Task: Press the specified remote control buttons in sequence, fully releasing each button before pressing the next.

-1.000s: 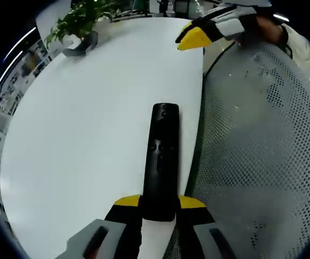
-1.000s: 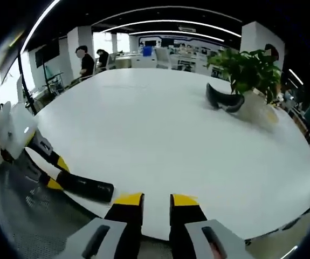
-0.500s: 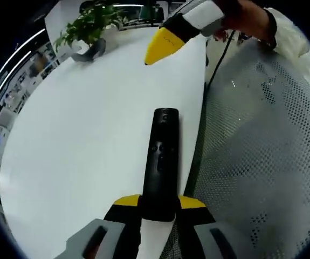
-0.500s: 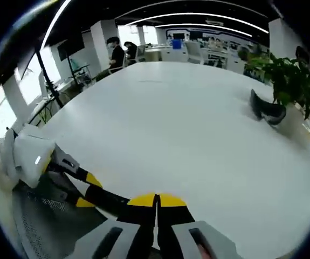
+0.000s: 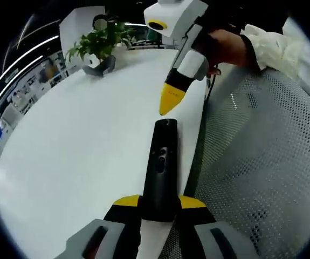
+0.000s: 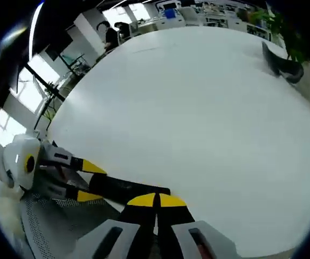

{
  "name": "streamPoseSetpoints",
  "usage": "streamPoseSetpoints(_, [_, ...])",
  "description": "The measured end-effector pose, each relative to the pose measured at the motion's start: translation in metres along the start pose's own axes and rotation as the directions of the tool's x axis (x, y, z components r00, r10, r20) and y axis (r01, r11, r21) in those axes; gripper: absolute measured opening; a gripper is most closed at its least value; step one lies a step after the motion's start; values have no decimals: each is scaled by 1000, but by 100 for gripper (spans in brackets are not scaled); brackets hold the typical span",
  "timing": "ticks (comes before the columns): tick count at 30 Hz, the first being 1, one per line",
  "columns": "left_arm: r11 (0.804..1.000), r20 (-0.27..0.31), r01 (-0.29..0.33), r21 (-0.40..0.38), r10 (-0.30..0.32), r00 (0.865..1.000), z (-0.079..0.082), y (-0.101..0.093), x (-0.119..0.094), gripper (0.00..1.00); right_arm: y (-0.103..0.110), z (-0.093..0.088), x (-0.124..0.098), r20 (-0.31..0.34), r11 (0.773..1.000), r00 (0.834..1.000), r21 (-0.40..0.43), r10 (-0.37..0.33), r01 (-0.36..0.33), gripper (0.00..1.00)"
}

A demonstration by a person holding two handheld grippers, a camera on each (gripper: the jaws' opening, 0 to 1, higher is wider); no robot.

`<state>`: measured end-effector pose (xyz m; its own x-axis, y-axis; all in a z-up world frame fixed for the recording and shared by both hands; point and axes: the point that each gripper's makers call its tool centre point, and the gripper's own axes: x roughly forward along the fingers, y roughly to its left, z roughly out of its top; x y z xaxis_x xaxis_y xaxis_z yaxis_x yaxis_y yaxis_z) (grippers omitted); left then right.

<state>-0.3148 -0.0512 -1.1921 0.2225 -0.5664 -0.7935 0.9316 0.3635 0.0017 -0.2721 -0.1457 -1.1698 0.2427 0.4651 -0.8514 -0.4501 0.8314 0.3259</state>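
1. Table [image 5: 79, 140], white and broad, is seen across the left and centre of the left gripper view; a perforated mesh chair surface [image 5: 262, 162] takes the right side.
2. Remote control [image 5: 160, 162], black and slim, is held out over the table's edge in the lower centre of that view, its near end clamped between the jaws of the left gripper [image 5: 159, 204].
3. Right gripper [image 5: 171, 101] is seen in the upper centre, its yellow tips brought together into one point; in the right gripper view [image 6: 156, 200] the two tips likewise meet with no gap.
4. That point is tilted down toward the remote's far end, just above it; contact cannot be told.
5. Progress is judged early: a press looks about to be made, and no button is visibly pressed in. The rest of the sequence is taken to be left.
6. Potted plant [image 5: 98, 46] stands at the upper left, well apart.
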Motion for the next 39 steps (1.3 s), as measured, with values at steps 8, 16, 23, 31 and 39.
streamPoseSetpoints(8, [1000,8,-6,-17,6,1000,2,0,1,25,0,-5,6,-29,1000,1000,-8,11,-11,0])
streamPoseSetpoints(16, [1000,13,-13,-20,13,1000,3,-1,2,26,0,-13,9,-65,998,998,-53,-19,16,0])
streamPoseSetpoints(23, [1000,32,-4,-8,4,999,5,-1,2,25,-1,-13,8,-70,997,997,-81,-25,19,0])
streamPoseSetpoints(31, [1000,29,-1,3,1,1000,5,-2,2,24,-3,-10,10,-52,998,998,48,43,-40,0])
streamPoseSetpoints(39, [1000,33,2,4,-2,999,4,-3,2,24,-2,-10,9,-19,992,997,100,80,-77,0])
